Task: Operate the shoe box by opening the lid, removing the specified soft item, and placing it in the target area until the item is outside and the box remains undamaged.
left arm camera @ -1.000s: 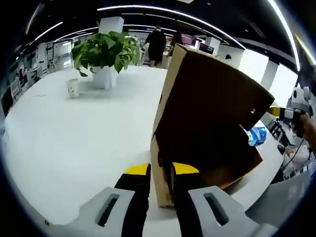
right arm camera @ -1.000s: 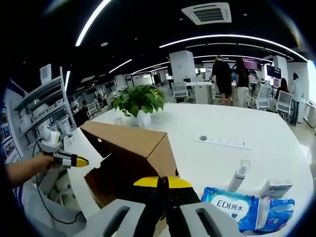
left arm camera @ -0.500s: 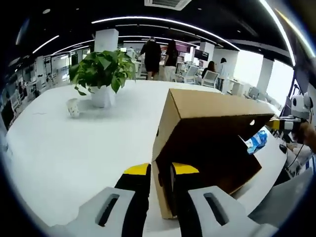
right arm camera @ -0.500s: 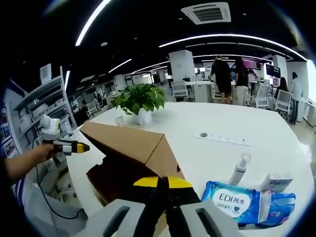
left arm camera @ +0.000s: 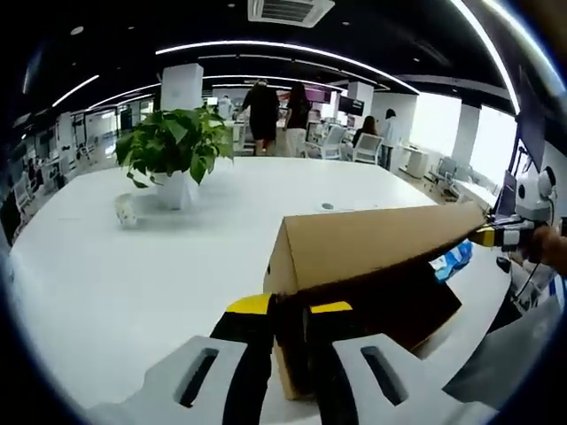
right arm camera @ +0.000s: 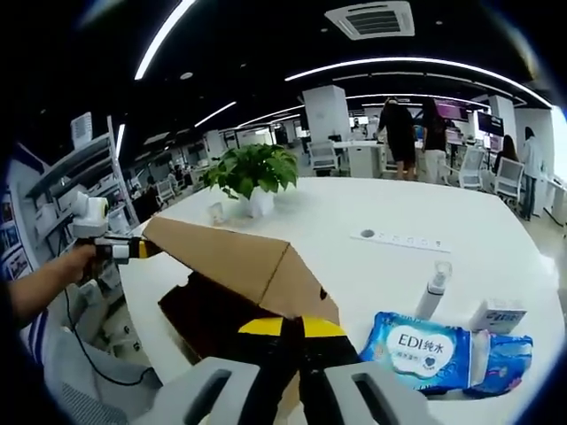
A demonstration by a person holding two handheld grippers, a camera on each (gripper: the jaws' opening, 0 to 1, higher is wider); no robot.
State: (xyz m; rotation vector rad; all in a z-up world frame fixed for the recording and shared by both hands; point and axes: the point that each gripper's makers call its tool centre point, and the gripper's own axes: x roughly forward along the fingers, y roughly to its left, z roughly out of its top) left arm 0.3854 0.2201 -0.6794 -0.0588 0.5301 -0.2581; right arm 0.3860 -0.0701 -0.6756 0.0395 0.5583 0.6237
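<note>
On the white bench (left arm camera: 133, 274) I see the brown shoe box (left arm camera: 390, 305) with its lid (left arm camera: 372, 243) lifted only a little, like a low roof over the dark inside. My left gripper (left arm camera: 289, 306) has its fingers (left arm camera: 251, 305) pinching the near corner of the lid, one yellow tip on each side of the cardboard edge. My right gripper (right arm camera: 291, 326) holds the other end of the lid, and its fingers (right arm camera: 262, 326) are pressed almost together on that corner. In the left gripper view the right gripper appears at the far right, at the lid's edge; in the right gripper view the left gripper is at the far left, held by a hand (right arm camera: 66, 270).

I cannot see the soft item; the inside of the box is too dark to tell.

Beside the box lie a blue wipes pack (right arm camera: 416, 352), a small spray bottle (right arm camera: 431, 290) and a small white carton (right arm camera: 496, 316). Farther back stand a potted plant (left arm camera: 173, 146) and a paper cup (left arm camera: 127, 211). A white power strip (right arm camera: 399, 239) lies on the bench behind the bottle.
</note>
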